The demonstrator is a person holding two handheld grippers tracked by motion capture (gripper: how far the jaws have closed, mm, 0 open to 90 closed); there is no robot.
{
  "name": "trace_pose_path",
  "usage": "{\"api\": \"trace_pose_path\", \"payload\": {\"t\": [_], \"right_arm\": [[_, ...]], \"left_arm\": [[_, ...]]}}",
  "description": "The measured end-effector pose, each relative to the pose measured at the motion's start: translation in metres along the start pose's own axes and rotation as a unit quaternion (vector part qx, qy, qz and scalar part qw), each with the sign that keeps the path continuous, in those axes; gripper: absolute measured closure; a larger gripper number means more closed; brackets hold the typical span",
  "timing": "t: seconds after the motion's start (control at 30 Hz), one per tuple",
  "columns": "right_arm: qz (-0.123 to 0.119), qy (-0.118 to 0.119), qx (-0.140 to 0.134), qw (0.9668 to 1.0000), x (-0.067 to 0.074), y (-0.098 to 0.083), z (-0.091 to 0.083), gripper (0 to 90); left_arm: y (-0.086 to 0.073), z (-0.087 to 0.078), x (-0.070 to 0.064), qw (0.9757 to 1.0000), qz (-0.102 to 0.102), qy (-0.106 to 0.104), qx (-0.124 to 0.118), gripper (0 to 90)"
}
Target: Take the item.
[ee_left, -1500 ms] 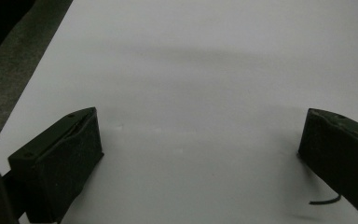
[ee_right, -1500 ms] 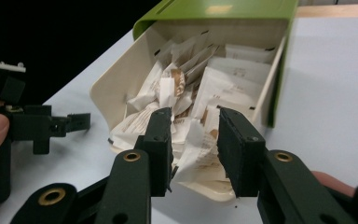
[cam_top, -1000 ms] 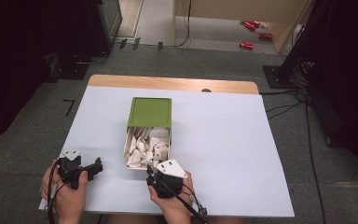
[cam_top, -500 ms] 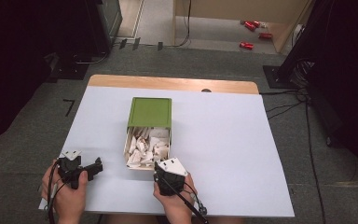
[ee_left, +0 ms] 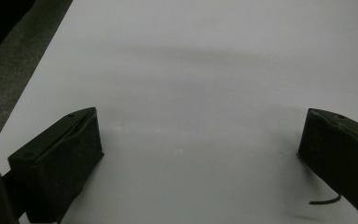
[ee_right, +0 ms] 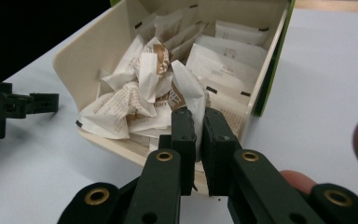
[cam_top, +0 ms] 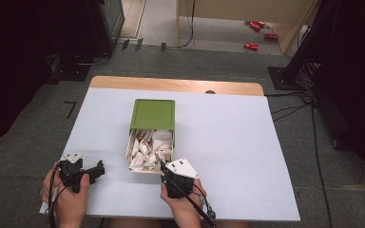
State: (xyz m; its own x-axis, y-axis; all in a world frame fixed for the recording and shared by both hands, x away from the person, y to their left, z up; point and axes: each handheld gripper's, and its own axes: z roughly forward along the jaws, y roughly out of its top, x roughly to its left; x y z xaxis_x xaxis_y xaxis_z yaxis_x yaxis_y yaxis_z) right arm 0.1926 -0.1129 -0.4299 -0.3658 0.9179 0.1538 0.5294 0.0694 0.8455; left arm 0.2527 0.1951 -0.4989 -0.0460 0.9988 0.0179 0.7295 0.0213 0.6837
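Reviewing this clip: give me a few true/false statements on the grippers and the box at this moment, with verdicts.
1. The right gripper pinches a white packet. True.
2. The left gripper is shut. False: its jaws stand wide apart over bare table.
3. The box is empty. False: it holds many packets.
4. The green sleeve covers the box's far part. True.

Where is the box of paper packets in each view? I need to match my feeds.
High view: box at table centre, green lid slid back.
Left gripper view: bare white table between its jaws.
Right gripper view: box fills the upper centre.
Shared landmark: the white table.
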Motion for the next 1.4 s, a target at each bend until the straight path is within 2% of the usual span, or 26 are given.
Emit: {"api": "trace_pose_path", "payload": {"t": [0.57,1.27,1.4], "right_arm": [[-0.005,0.015,-0.006,0.9999,-0.004,0.016,-0.007,85.4],[0.003,0.020,-0.024,0.9995,-0.013,0.034,-0.019,85.5],[0.012,0.024,-0.029,0.9992,-0.018,0.038,-0.023,85.6]], "left_arm": [[0.000,0.000,0.000,1.0000,0.000,0.000,0.000,0.0],[0.000,0.000,0.000,1.0000,0.000,0.000,0.000,0.0],[0.000,0.000,0.000,1.0000,0.000,0.000,0.000,0.0]]}}
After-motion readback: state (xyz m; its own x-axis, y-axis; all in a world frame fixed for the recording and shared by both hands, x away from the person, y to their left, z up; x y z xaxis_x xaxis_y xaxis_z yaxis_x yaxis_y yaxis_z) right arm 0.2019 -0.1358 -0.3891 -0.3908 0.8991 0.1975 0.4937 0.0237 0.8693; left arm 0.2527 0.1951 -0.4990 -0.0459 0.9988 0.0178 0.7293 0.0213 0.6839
